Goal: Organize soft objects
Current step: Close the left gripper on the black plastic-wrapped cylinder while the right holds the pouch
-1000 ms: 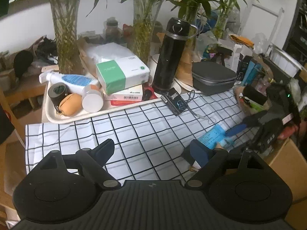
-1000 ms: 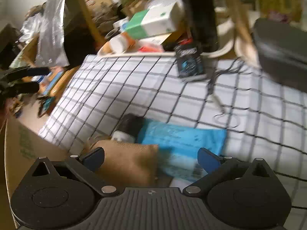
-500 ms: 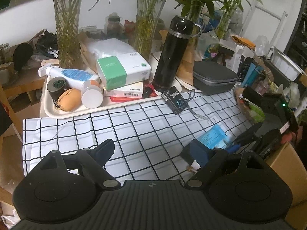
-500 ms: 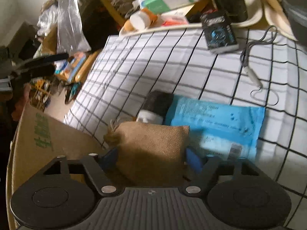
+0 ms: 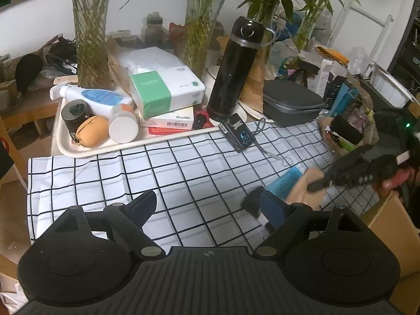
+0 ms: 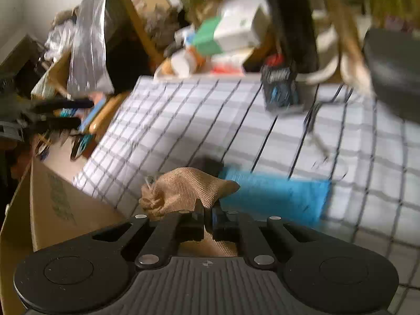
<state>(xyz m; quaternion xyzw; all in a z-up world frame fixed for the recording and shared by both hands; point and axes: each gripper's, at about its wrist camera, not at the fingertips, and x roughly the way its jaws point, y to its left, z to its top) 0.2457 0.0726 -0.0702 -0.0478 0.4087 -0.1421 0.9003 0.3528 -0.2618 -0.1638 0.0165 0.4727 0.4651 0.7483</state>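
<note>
1. Right tongs (image 6: pixel 208 214): jaws were drawn almost together on a fold of the burlap pouch (image 6: pixel 183 190). The cloth bunched up above the tips, and more of it showed below, between the arms. The view was blurred, consistent with motion.

2. Pouch position: at the near right edge of the checked cloth (image 5: pixel 162 168) on the tabletop, just beside a blue packet (image 6: pixel 275 197). The left view showed the pouch (image 5: pixel 305 186) tan and smeared under the right tongs (image 5: pixel 319 181). Whether it had cleared the cloth could not be told.

3. Left tongs (image 5: pixel 207 207): jaws stood wide apart, holding nothing, above the near part of the cloth.

4. Step in hand, as judged: pick-up of 1 soft item, with the grip made and the lift under way.

5. Next move, as judged: carry the pouch to its place. A cardboard box (image 6: pixel 65 210) stood just off the cloth's near edge and looked the likely receptacle, though this is unconfirmed. The hold was on a fold only, so a steady carry is called for.
</note>
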